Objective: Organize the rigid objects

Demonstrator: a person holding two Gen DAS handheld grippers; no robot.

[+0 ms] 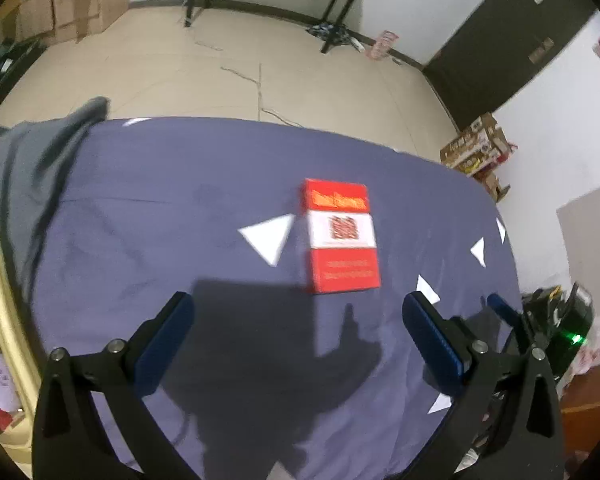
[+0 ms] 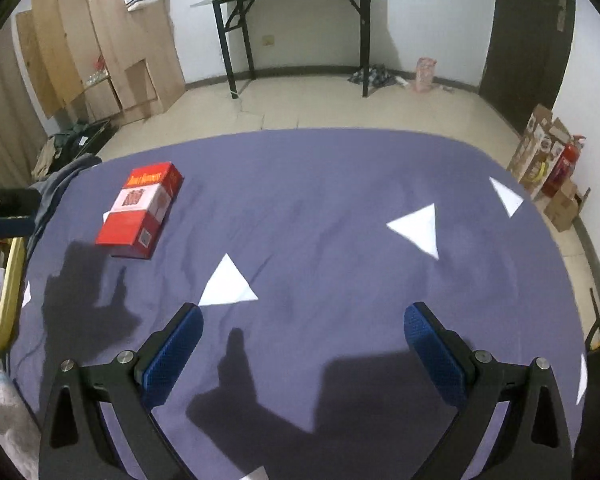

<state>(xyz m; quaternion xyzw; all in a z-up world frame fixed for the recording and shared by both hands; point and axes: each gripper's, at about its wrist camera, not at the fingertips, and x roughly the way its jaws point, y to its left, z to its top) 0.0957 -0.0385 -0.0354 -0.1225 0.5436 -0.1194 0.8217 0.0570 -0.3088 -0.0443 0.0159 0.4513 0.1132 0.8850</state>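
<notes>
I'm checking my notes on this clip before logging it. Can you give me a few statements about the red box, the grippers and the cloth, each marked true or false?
1. The red and white box lies flat on the purple cloth. True.
2. The left gripper is shut on the box. False: its fingers are spread wide, with the box beyond them, untouched.
3. The right gripper is open and holds nothing. True.
4. The cloth is plain, with no markings. False: white triangles are scattered on it.
5. The box stands upright on its short end. False: it rests on a broad face.
</notes>
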